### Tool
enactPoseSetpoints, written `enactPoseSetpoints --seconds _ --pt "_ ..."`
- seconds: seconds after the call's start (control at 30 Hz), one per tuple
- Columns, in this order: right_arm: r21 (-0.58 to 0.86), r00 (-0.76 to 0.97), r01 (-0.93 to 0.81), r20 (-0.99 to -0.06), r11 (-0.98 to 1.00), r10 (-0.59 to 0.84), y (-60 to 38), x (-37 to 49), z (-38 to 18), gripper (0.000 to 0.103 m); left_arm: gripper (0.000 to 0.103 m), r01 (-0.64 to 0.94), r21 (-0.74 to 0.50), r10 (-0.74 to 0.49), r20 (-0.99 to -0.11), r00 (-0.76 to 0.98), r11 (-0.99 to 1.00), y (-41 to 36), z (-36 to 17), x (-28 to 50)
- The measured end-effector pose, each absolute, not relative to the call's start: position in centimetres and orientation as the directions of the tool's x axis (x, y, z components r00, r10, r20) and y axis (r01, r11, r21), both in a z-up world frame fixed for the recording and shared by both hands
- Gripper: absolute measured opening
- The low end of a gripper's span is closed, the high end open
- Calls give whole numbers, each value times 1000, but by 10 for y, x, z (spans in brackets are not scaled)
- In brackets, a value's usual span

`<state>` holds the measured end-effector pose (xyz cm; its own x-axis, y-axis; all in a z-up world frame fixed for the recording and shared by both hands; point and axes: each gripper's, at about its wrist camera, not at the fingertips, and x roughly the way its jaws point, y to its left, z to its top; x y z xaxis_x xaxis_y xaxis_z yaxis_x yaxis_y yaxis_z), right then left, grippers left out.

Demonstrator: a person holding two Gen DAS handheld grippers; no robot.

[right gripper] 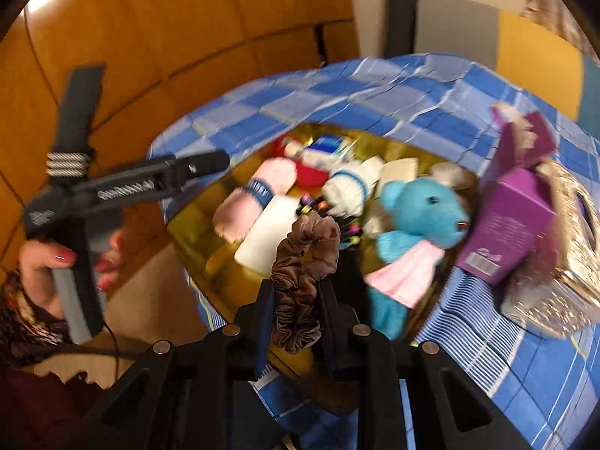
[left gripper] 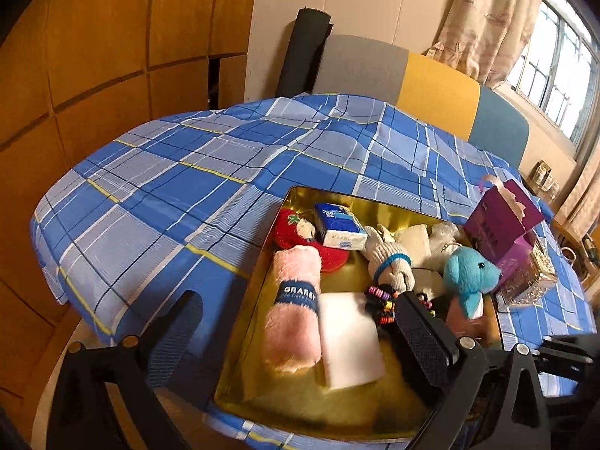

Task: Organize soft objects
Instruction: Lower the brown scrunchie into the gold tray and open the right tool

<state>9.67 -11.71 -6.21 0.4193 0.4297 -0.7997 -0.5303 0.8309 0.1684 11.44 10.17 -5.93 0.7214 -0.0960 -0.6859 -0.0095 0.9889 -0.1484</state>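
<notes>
Brown satin scrunchie (right gripper: 300, 281), crumpled and glossy, sits pinched between the right tongs (right gripper: 296, 322), which are clenched on it just above the near rim of the gold tin tray (right gripper: 195, 225). Inside the tray lie a rolled pink towel (left gripper: 294, 307) with a dark band, a white sponge block (left gripper: 350, 341) touching it, a tissue pack (left gripper: 339, 230), a red plush (left gripper: 296, 230), a white glove (left gripper: 390, 262), beaded hair ties (left gripper: 380, 302) and a blue teddy (left gripper: 470, 273). The left tongs (left gripper: 300, 337) are released, spread wide with nothing between them, one finger over the tray. A purple box (left gripper: 502, 225) stands beside the tray's right edge. The blue plaid cloth (left gripper: 187, 187) lies bare to the left and behind, draping over the surface edge.
</notes>
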Motion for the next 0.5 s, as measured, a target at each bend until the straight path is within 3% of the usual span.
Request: enactPoseSetpoints --seconds 0.37,0.5 --pt "117 292 -621 -883 775 367 -83 117 -95 24 103 -66 -86 -11 -681 732 994 113 -57 91" --pt "132 266 -616 -894 777 362 -80 118 -104 29 103 -73 -78 -2 -694 720 994 112 -60 87"
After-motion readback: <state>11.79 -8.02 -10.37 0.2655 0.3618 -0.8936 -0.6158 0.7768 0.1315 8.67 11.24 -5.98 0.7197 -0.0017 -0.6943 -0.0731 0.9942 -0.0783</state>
